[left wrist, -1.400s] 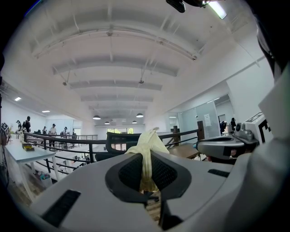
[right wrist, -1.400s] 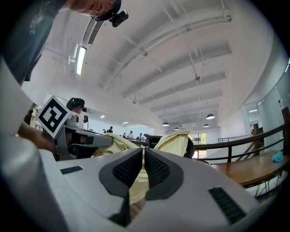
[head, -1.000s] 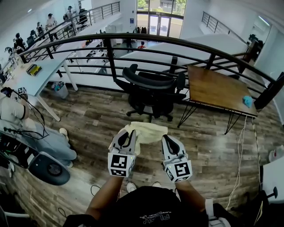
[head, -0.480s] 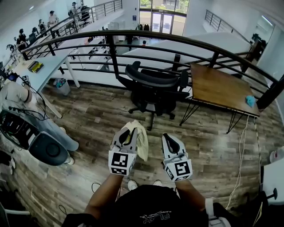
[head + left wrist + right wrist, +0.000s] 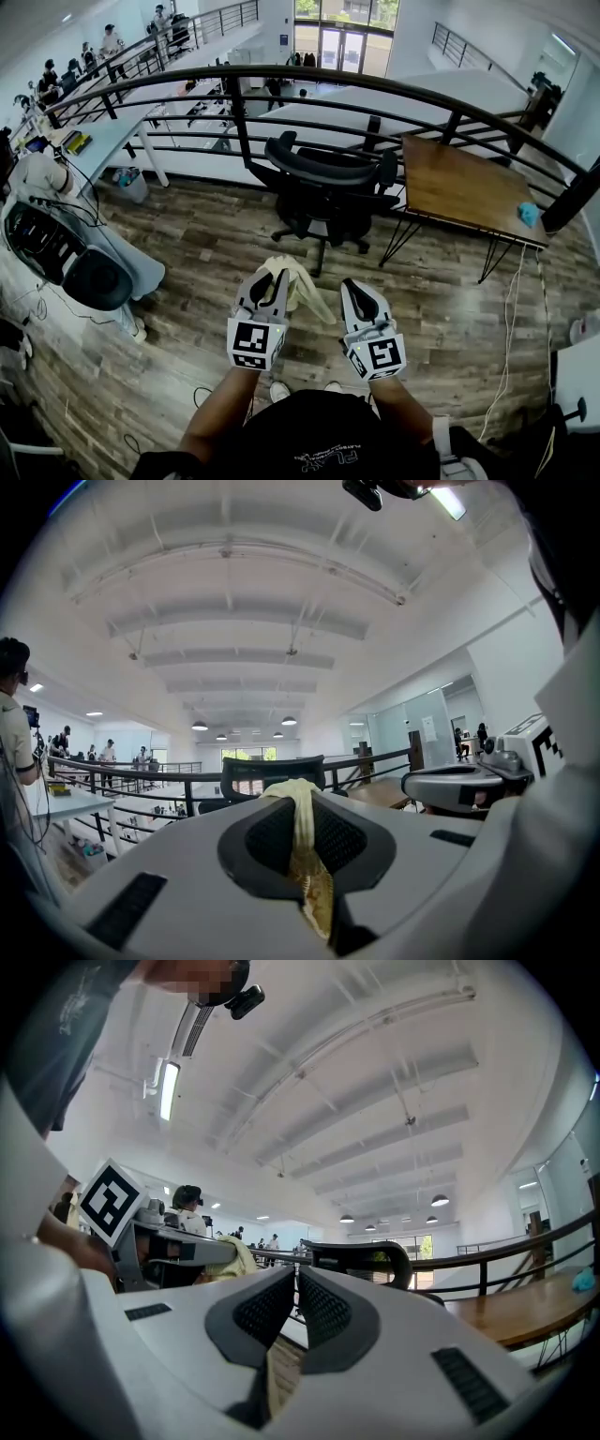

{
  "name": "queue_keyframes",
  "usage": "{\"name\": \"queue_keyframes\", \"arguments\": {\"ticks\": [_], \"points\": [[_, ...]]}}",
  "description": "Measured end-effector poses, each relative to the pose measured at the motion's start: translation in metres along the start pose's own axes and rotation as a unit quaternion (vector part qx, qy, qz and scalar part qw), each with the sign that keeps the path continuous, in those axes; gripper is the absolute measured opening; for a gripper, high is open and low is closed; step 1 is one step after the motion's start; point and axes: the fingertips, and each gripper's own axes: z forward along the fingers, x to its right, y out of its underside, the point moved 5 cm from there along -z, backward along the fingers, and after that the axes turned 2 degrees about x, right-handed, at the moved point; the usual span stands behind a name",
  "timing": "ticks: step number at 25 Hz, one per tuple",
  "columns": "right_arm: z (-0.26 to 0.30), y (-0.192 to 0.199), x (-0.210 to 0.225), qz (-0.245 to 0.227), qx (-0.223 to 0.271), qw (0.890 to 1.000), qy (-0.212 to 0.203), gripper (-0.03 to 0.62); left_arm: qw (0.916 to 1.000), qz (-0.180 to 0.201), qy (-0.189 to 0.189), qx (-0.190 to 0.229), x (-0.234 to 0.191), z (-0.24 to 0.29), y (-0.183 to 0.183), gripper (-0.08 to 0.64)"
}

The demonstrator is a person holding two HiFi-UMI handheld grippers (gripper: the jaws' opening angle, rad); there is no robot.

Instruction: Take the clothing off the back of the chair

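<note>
Left gripper [image 5: 270,279] clamped on pale clothing [image 5: 305,286], clear of chair [image 5: 323,173]; right gripper [image 5: 354,287] closed, empty. Best: firm clamp, trailing end carried above floor [image 5: 202,248]

Soft cloth against hard plastic, over grained wood and thin metal.
The clothing [image 5: 298,278] is seen as thin, limp, pale yellow cloth, creased where it is pinched in the left gripper [image 5: 272,279]. That gripper and the right gripper [image 5: 352,289] are cased in smooth, matt, pale grey plastic, with black, finely textured pads [image 5: 342,841]. At 12 o'clock the office chair [image 5: 323,173] is shown in matt black. At 2 o'clock a table [image 5: 450,183] of smooth brown wood is carried on thin metal legs. The floor [image 5: 187,253] is laid in grey-brown, grained wood planks.
</note>
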Motion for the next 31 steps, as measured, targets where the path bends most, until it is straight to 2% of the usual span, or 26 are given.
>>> {"name": "queue_keyframes", "arguments": {"ticks": [10, 18, 23, 31], "points": [[0.005, -0.013, 0.005, -0.023, 0.013, 1.0, -0.005, 0.02, 1.0, -0.007, -0.002, -0.003, 0.0, 0.003, 0.002, 0.032], [0.005, -0.013, 0.008, -0.022, 0.008, 1.0, -0.002, 0.02, 1.0, -0.006, -0.001, 0.0, 0.004, 0.004, -0.003, 0.032], [0.002, -0.015, 0.004, -0.023, 0.024, 0.999, -0.017, 0.02, 1.0, -0.006, -0.002, -0.005, 0.005, 0.004, 0.002, 0.032], [0.003, -0.014, 0.001, -0.027, 0.018, 0.999, -0.02, 0.02, 0.9999, -0.007, 0.003, -0.011, 0.006, 0.001, 0.006, 0.032]]}}
